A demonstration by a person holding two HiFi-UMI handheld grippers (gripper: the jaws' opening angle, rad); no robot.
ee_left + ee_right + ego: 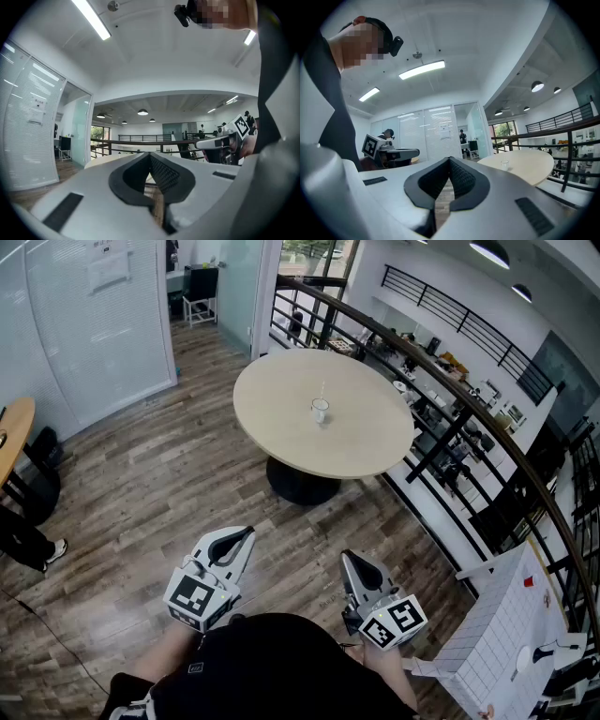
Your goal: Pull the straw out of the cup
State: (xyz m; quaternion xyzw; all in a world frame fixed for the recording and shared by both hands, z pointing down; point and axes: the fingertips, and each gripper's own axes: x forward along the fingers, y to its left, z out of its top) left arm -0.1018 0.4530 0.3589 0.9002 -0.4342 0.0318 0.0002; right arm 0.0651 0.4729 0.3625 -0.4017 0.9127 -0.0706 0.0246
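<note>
Both tools are carried low and level by the body, the left gripper (246, 536) at 7 o'clock of the head view and the right gripper (349, 561) at 5 o'clock. This is presumably because the round table (272, 418) stands well apart at 12 o'clock, out of reach. The jaws of each are pressed together, with nothing held. One cup (321, 411) is counted near the table's middle, with one straw (323, 392) standing in it — two grippers, one table.
</note>
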